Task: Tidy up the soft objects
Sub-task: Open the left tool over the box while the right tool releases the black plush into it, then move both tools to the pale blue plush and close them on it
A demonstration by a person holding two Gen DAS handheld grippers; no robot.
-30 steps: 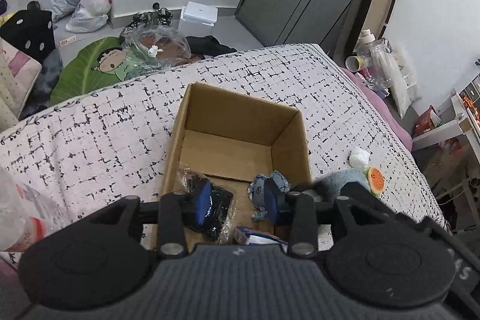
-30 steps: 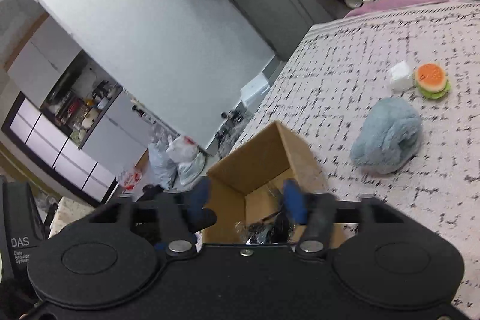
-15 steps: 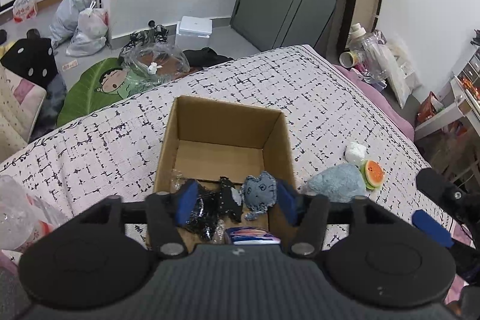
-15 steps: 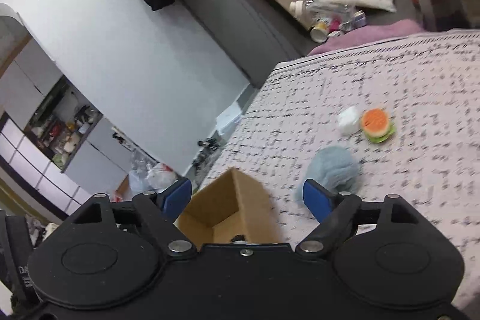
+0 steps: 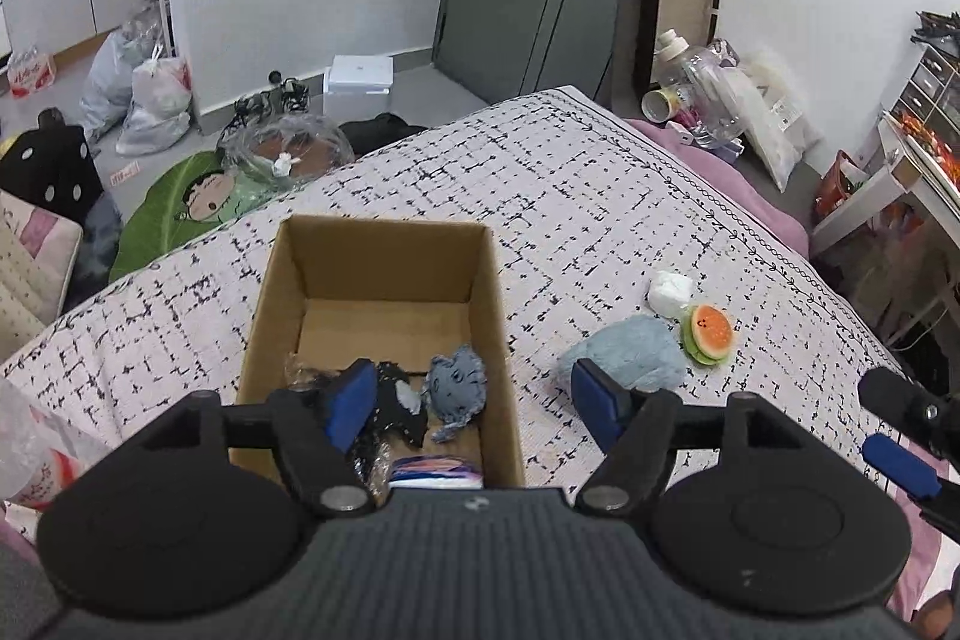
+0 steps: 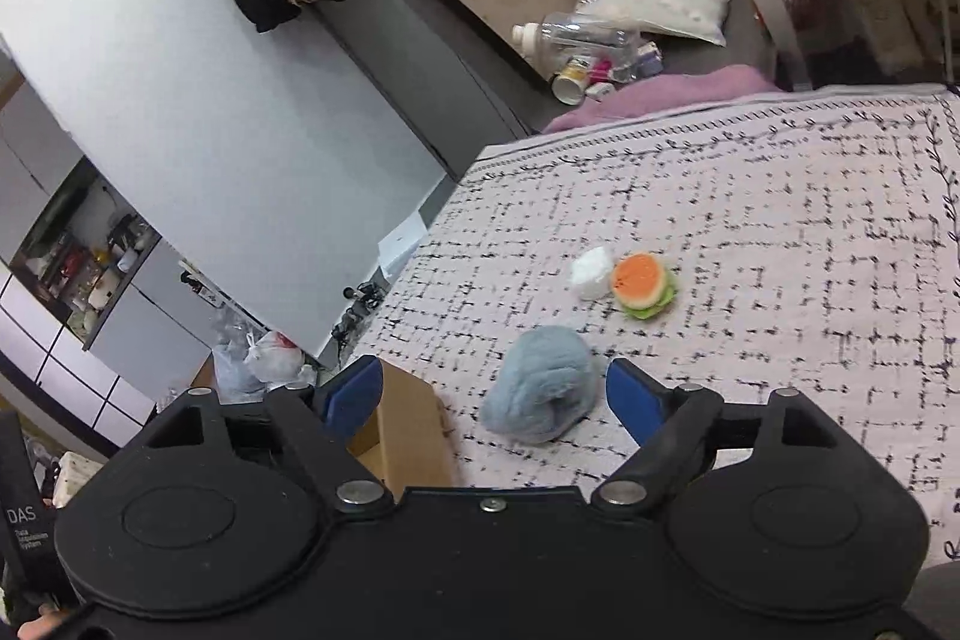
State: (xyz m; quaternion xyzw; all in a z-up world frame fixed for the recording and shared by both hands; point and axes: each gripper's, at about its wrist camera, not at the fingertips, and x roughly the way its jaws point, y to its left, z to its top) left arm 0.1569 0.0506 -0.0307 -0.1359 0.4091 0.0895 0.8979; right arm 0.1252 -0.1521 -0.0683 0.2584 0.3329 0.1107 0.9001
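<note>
Left wrist view first, going left to right: the cardboard box [image 5: 384,316] sits on the checked bedspread [image 5: 600,196], and it already has a black bundle in crinkly plastic [image 5: 384,412], a small blue-grey plush [image 5: 457,383] and something blue and white [image 5: 435,472] at the near edge. The left gripper [image 5: 474,400] hangs above the near end of the box with its jaws opening and nothing between the pads, so that side looks finished with its drop. Further right, out on the bedspread, are the fluffy blue bundle [image 5: 630,349], a white lump [image 5: 671,291] and the little burger plush [image 5: 708,334], with the burger just beside the white lump. At the far right edge you can see a bit of the right gripper [image 5: 897,436].

Right wrist view: box corner [image 6: 402,430] at lower left, then the fluffy blue bundle [image 6: 543,391] sitting roughly in line between the spread blue pads [image 6: 354,394], but ahead of them and not touched. The right gripper [image 6: 495,397] has its jaws wide apart and empty. White lump [image 6: 591,273] and burger plush [image 6: 642,285] are further back.

So my read is the step in hand is grabbing the blue bundle. Tips, for what they're worth: come down so the pads straddle the fat middle, not a loose edge, since fluffy stuff squashes and slips out. Push the tips down near the bedspread before closing, but watch you don't pinch the cover along with it. Close fully, lift straight up, then carry it over to the open far half of the box.
</note>
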